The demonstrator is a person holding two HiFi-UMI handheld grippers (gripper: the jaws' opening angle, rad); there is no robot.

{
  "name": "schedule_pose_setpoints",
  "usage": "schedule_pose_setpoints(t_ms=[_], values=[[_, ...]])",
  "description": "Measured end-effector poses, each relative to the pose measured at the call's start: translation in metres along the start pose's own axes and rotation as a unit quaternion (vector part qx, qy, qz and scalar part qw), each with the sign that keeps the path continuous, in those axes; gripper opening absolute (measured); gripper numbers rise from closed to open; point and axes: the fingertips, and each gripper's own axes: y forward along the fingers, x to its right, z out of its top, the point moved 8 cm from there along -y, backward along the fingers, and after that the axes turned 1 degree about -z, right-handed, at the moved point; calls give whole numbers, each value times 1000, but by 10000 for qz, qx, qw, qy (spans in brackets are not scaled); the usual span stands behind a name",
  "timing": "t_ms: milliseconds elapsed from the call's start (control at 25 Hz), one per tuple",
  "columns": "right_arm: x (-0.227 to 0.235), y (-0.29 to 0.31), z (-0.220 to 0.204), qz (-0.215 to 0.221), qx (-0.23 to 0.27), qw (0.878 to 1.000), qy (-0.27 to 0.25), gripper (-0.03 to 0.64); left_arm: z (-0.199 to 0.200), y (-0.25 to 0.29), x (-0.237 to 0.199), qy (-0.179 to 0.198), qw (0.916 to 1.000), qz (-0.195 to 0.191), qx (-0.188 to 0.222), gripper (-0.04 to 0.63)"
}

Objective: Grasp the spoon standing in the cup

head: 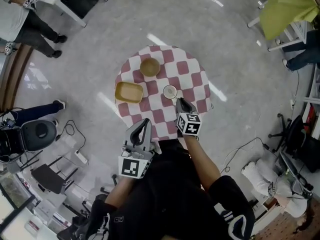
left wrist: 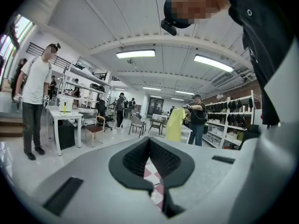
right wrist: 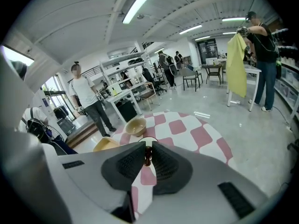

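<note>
A white cup stands right of centre on the round table with a red-and-white checked cloth. My right gripper reaches to the cup's near rim. In the right gripper view, the dark brown spoon handle stands upright between the pads, and my right gripper is shut on it. The cup is mostly hidden behind the jaws there. My left gripper hovers at the table's near edge, jaws together with nothing in them. Only checked cloth shows below the tips of my left gripper in its own view.
A round wooden bowl sits at the table's far side and a yellow square dish at its left. Cables and boxes litter the floor nearby. People stand at the top left, and a yellow cloth hangs at the top right.
</note>
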Motion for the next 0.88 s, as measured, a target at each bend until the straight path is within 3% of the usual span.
schedule_pose_setpoints(t_ms=[360,560,880], values=[[-43,-89,-12,-11,809,9953,-526,60,-5,-84,25,44,9994,-143,326,8],[-84,-163,-42,-56,1288,9870,-960,60,-15,-155,41,91,9979,-266,579,8],[-132,-273,-119,-143,1513,9838,-949,60,-26,-257,76,160,9967,-417,677,8]])
